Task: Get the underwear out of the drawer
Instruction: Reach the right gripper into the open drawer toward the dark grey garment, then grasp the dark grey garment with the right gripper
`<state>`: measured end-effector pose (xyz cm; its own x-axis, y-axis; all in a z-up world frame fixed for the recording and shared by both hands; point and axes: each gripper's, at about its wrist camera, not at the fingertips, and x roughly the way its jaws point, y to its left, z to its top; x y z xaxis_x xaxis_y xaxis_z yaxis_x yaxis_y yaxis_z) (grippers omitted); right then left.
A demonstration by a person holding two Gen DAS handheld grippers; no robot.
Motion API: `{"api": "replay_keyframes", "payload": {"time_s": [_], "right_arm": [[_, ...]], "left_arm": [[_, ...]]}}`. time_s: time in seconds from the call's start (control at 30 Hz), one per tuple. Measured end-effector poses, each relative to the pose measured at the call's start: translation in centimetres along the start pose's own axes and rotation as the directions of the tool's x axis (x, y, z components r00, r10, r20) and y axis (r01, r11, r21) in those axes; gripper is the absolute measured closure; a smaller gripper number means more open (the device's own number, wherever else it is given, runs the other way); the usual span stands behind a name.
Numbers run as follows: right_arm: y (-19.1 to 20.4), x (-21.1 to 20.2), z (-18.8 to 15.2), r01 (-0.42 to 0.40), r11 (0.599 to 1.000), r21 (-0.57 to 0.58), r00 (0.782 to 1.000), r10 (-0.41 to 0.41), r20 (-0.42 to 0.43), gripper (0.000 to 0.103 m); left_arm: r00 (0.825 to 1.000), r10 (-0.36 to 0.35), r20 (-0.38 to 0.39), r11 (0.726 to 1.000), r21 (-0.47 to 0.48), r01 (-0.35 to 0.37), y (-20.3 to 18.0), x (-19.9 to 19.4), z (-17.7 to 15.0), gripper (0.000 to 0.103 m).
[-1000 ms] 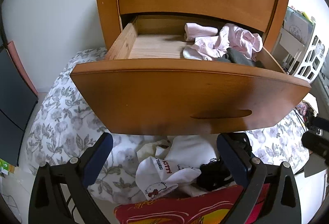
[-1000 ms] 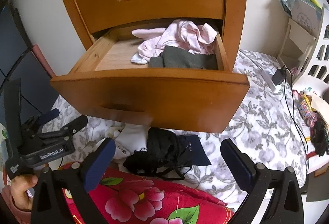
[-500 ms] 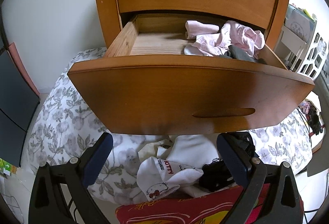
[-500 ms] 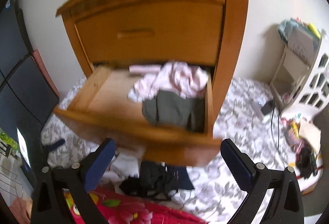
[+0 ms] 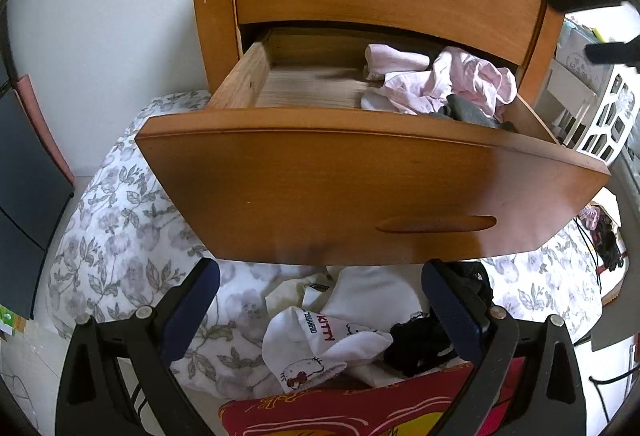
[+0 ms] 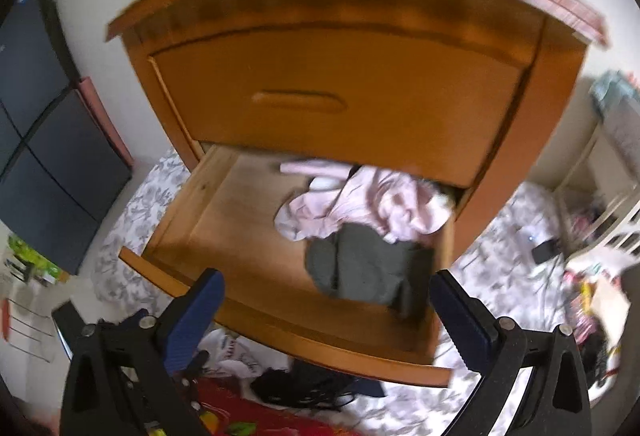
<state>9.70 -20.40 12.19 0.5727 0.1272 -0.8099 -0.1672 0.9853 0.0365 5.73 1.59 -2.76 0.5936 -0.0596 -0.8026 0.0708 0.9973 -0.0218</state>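
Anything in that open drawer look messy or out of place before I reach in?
Yes. The pink garments are crumpled in a heap at the drawer's right side, partly over a grey garment; nothing looks damaged.

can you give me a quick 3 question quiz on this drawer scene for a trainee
1. True or false: the open wooden drawer holds clothes.
2. Which garment lies nearest the drawer's front panel: A the crumpled pink garment, B the dark grey folded garment, C the rolled pale pink piece?
3. Fill in: the right gripper and left gripper are both ____.

Key: 1 true. 2 B. 3 open, holding nothing.
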Motion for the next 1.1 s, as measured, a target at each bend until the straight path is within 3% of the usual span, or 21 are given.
{"api": "replay_keyframes", "payload": {"time_s": [0.3, 0.57, 0.93, 1.1], "right_arm": [[-0.4, 7.5, 0.1, 0.063, 0.998, 0.004, 0.978, -0.061, -0.2, 0.006], [-1.9, 12.7, -0.8, 0.117, 0.992, 0.036, 0.93, -0.096, -0.356, 0.008], [-2.7, 15.8, -0.4, 0.176, 0.984, 0.001, 0.893, -0.159, -0.422, 0.012], [-3.0, 17.0, -0.1, 0.197, 0.98, -0.023, 0.876, -0.186, -0.446, 0.023]], "left_arm": [[1.0, -0.002, -0.01, 1.0, -0.022, 0.002, 0.4, 0.3, 0.0, 0.002], [1.0, -0.011, -0.014, 1.0, -0.025, 0.01, 0.4, 0.4, 0.0, 0.002], [0.999, -0.031, -0.019, 0.999, -0.034, 0.03, 0.4, 0.6, 0.0, 0.002], [0.999, -0.04, -0.021, 0.999, -0.036, 0.039, 0.5, 0.6, 0.0, 0.002]]}}
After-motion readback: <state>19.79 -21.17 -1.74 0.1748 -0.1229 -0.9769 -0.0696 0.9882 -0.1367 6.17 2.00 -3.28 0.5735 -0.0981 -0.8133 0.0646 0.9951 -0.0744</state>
